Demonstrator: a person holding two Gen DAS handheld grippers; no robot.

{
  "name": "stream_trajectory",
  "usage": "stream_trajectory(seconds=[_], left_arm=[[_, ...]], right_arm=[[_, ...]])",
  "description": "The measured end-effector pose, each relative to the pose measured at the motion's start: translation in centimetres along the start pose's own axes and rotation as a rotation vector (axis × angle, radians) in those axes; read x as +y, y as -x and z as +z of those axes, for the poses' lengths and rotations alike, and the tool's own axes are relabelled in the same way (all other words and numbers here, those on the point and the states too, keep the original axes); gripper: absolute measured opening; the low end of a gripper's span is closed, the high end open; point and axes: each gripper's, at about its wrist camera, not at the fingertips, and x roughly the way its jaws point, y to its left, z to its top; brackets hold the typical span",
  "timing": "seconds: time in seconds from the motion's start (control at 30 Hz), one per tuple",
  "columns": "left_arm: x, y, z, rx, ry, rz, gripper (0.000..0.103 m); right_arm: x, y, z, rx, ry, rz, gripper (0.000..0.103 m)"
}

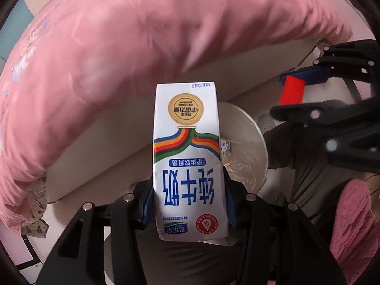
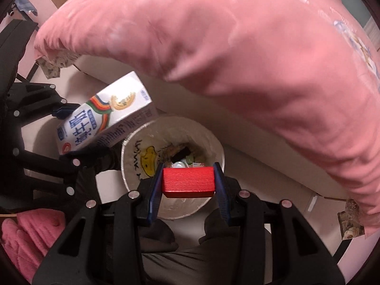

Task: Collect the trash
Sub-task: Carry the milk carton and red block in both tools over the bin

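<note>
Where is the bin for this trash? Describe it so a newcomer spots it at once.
Find the big pink quilt draped over the bed. Below its edge, on the floor, stands a round white bin with its mouth open. It is the only container there, with a yellow cartoon on its liner and scraps inside; the red block hangs right over it.

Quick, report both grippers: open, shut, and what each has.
Left gripper: shut on the milk carton, held by its sides.
Right gripper: shut on the red block, above the open bin.
</note>
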Motion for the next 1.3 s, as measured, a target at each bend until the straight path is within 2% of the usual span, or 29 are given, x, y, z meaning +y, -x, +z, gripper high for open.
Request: stream_trajectory(seconds=[0.5, 0.93, 1.3], left_arm=[[0.3, -8.1, -0.4, 0.132, 0.063, -0.074, 0.05], [1.6, -12.2, -0.3, 0.218, 0.087, -0.134, 0.05], [1.2, -16.9, -0.1, 0.293, 0.115, -0.18, 0.05]], right_arm=[[-1.0, -7.5, -1.6, 0.151, -0.044, 0.037, 0.042], [-1.7, -13.9, -2.2, 0.266, -0.058, 0.075, 0.042], [-1.1, -19.0, -2.3, 0.358, -0.037, 0.114, 0.042]])
